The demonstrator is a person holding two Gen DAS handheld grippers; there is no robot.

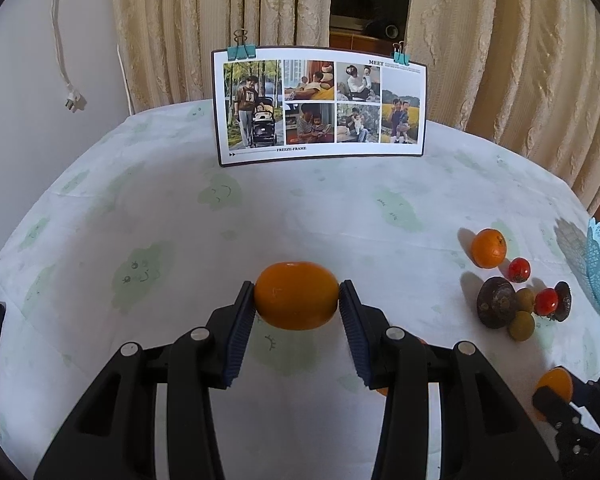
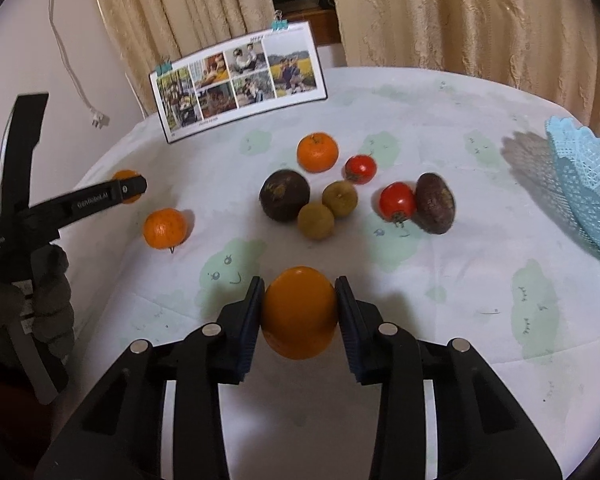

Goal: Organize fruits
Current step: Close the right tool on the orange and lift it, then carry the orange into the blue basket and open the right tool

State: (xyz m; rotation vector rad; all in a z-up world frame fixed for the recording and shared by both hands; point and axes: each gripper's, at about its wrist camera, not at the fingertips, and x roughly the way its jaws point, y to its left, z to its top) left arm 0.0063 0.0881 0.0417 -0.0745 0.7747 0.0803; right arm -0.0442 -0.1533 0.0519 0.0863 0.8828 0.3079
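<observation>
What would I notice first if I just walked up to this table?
Probably the two oranges, each pinched in a hand-held gripper: one in the left hand-held gripper, one in the right hand-held gripper, near the front of the table. Behind them sits a colourful cluster of loose fruit, with a lacy blue basket at the right edge and a photo collage board standing at the back.

Oranges (image 2: 317, 152) are bright orange, tomatoes (image 2: 397, 201) red, two round fruits (image 2: 340, 199) olive-brown, two others (image 2: 285, 195) dark brown. The basket (image 2: 588, 184) is pale blue lace-patterned. The table (image 2: 460, 300) cloth is white with pale green smiling blobs. Curtains (image 2: 460, 12) are beige.
</observation>
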